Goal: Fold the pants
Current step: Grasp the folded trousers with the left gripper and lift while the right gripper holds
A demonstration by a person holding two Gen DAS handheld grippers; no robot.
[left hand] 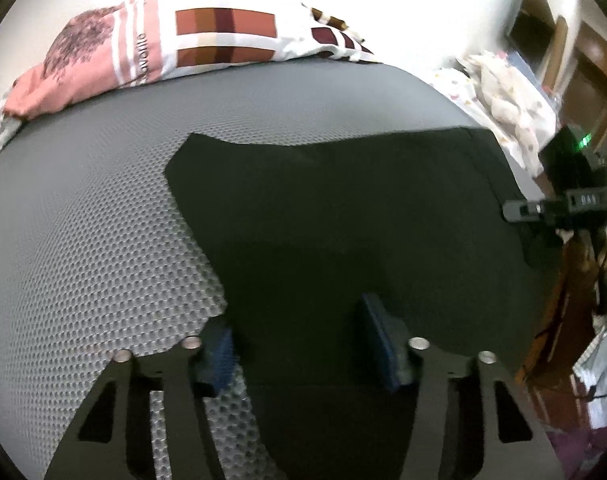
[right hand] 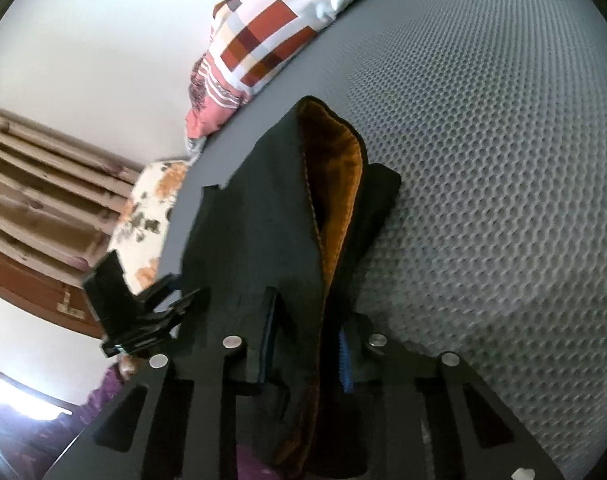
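The pants lay flat on the grey mat, one end gathered so the right gripper could lift it, its jaws pinching black cloth and orange lining. The left gripper straddled the near edge, jaws half spread; whether they gripped was unclear. The waistband and legs were indistinguishable in the dark cloth.

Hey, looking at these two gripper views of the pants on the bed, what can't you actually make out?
- Left wrist view: black pants show no seams, too dark; near end hidden under the left gripper.
- Right wrist view: right gripper bites the orange-lined edge; the grip point is hidden by the cloth itself.
- Pillow lettering: blurred.
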